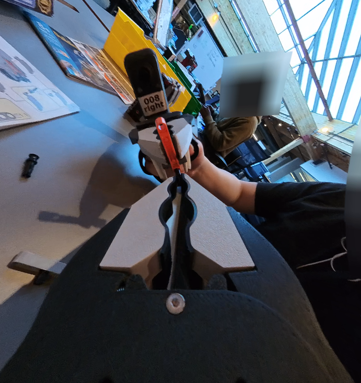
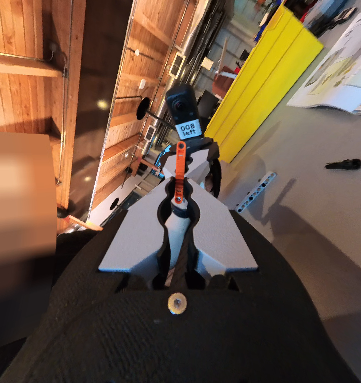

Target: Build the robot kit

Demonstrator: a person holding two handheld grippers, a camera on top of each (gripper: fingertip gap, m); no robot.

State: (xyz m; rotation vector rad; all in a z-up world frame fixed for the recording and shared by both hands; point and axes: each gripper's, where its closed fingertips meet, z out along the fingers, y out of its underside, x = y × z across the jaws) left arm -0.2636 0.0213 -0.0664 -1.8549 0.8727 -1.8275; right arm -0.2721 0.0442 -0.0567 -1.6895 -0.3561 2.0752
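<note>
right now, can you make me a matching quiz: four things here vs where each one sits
1 orange beam
2 black pin
3 grey holed beam
4 yellow bin

a standing by the open booklet
b clamped in the right tongs
c on the table, beside the tongs
d on the table, farther out

Pairs: 1-b, 2-d, 3-c, 4-a

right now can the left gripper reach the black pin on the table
Probably not: left gripper is shut at one end of the orange beam that the right gripper holds. The pin lies unobstructed.
</note>
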